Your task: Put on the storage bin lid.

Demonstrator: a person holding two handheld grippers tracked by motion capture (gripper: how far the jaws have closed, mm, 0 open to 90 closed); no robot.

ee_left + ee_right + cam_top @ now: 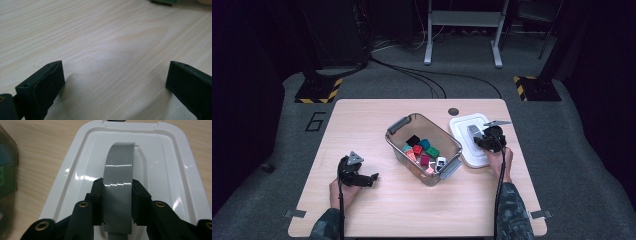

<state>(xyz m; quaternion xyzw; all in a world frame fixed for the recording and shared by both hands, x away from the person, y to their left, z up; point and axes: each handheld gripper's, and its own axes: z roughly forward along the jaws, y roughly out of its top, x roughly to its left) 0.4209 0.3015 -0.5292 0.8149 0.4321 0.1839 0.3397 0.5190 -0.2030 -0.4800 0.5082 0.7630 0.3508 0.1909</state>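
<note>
**binfan22:** what's your right claw (117, 202) doing over there at 3 o'clock of the bin?

**me:** It's clenched on the grey handle (119, 177) of the white lid (160, 170). In the right gripper view my two pads pinch the strap from both sides, roughly at its middle. The lid lies on the bench (362, 210) just beside the clear bin (398, 150), on its 3 o'clock side. My left claw (373, 178) is released, jaws wide, nothing between them, parked on bare wood around 9 o'clock of the bin, well apart from it.

**binfan22:** so lid goes back on the bin with the little coloured blocks (422, 151)?

**me:** That's my read, yeah. The bin's open, blocks inside, lid in my grip.

**binfan22:** tips for not botching it?

**me:** The handle's a bendy strap, so I reckon the lid will swing and tilt once it's off the bench. I'd lift slowly and straight, let it settle, then carry it toward 9 o'clock high enough to clear the bin's near clip. The bin sits skewed on the bench, so I'd turn the lid to match before lowering. Could be worth bringing the left claw over to steady the bin wall too, since a light bin could skid if the lid catches a corner.
</note>
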